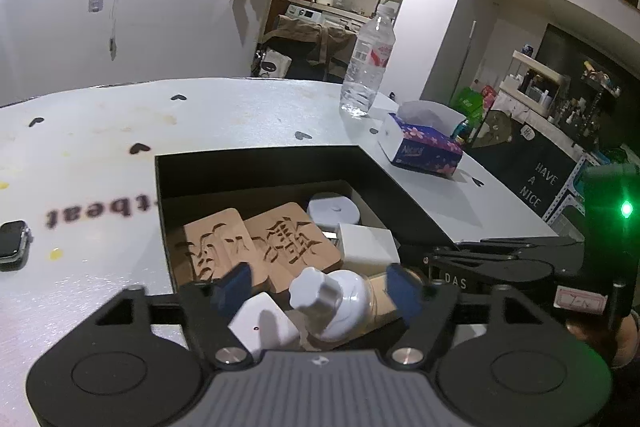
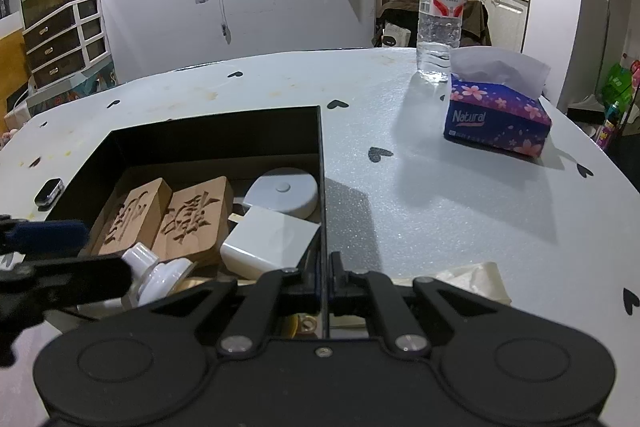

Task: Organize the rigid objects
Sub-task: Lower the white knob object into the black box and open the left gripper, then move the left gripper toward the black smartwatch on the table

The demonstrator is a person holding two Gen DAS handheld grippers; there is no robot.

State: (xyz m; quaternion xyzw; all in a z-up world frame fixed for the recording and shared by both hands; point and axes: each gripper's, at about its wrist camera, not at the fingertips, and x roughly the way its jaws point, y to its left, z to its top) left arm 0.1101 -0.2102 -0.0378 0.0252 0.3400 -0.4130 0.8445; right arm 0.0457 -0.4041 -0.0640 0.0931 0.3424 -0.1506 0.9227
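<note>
Blue-padded fingers (image 1: 236,285) of the left gripper (image 1: 320,287) stand spread apart at the lower centre of the left wrist view, one on each side of a small white-capped bottle (image 1: 332,301) without pressing on it. That bottle lies tilted at the near end of an open black rectangular box (image 1: 256,163), beside a white rounded block (image 1: 262,323).

Deeper in the box, at frame centre, two carved wooden rectangular tiles (image 1: 256,247) lie side by side. To their right sit a white square adapter (image 1: 366,247) and, behind it, a round white disc (image 1: 334,209).

In the right wrist view, the right gripper (image 2: 325,279) is pressed together on the right-hand wall of the black box, pinching the thin panel at lower centre.

On the white heart-printed table (image 2: 420,195), a clear plastic water bottle (image 2: 438,11) stands upright at upper right, just beside a blue floral tissue box (image 2: 496,115). A smartwatch (image 1: 14,241) lies at the left edge of the left wrist view.
</note>
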